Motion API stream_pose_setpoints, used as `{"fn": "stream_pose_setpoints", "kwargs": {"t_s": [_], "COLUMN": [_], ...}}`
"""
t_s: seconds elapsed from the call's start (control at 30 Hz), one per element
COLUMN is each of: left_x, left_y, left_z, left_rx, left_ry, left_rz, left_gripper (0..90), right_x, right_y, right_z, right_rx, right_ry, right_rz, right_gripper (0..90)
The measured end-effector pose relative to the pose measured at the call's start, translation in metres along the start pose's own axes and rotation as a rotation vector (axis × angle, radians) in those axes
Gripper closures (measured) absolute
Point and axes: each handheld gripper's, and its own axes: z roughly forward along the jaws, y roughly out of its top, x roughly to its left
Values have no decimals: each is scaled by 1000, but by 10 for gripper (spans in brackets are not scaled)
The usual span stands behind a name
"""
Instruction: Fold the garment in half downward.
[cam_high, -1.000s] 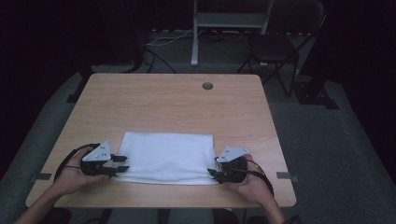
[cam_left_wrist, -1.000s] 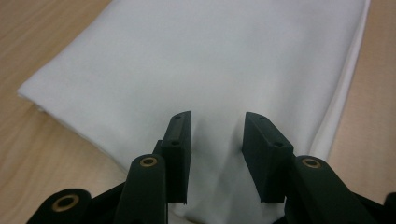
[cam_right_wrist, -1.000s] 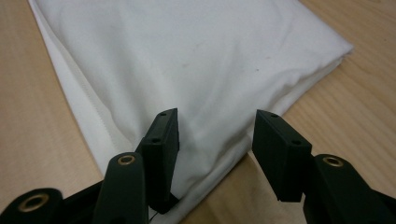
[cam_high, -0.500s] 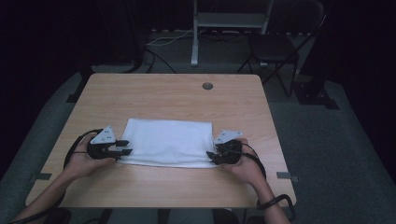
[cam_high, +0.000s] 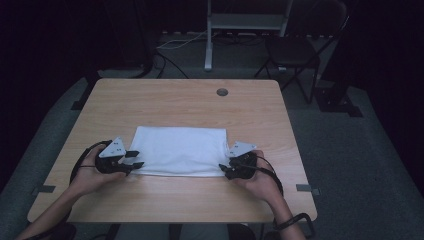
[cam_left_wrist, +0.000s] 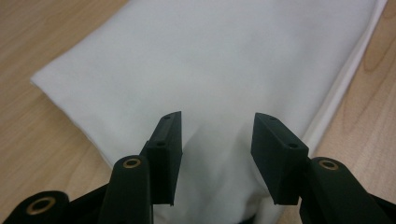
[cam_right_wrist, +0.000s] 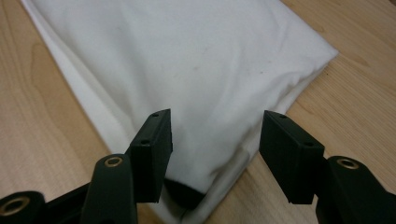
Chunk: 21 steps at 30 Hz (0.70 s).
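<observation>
Here the left gripper stands with its two black jaws parted over the near left corner of a folded white cloth; they have just been opening, and cloth lies in the gap between them, yet the pads do not press on it. In the left gripper view the fabric runs smooth and flat away from the jaws, its doubled edge showing as a thin layered strip along the right side of that view.

The right gripper is likewise released: its jaws have just been opening and now stand wide over the near right corner of the cloth, with fabric between them and neither pad pinching it. In the right gripper view that corner bunches a little, and a small dark part of the gripper peeps from beneath the hem.

From the high view, the left gripper sits at the cloth's left end and the right gripper at its right end, each held in one of the person's hands. The cloth lies flat as a broad rectangle on the near half of a light wooden table. A small round dark grommet is set in the tabletop near the far edge, well apart from the cloth. Beyond the table stands a dark folding chair on grey carpet.
</observation>
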Motion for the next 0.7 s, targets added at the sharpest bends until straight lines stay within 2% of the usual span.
{"fn": "stream_pose_setpoints", "kwargs": {"t_s": [0.13, 0.3, 0.5, 0.7], "left_x": [1, 2, 1, 1], "left_y": [-2, -4, -2, 7], "left_z": [-1, -3, 4, 12], "left_rx": [1, -4, -23, -11], "left_ry": [1, -5, -21, -15], "left_rz": [-12, -14, -44, -24], "left_gripper": [532, 529, 521, 522], "right_x": [2, -3, -8, -12], "right_y": [-5, -9, -11, -15], "right_z": [-2, -2, -4, -7], "right_rx": [1, -3, 8, 15], "right_ry": [11, 32, 18, 4], "right_rz": [1, 31, 34, 47], "right_gripper": [441, 449, 462, 460]}}
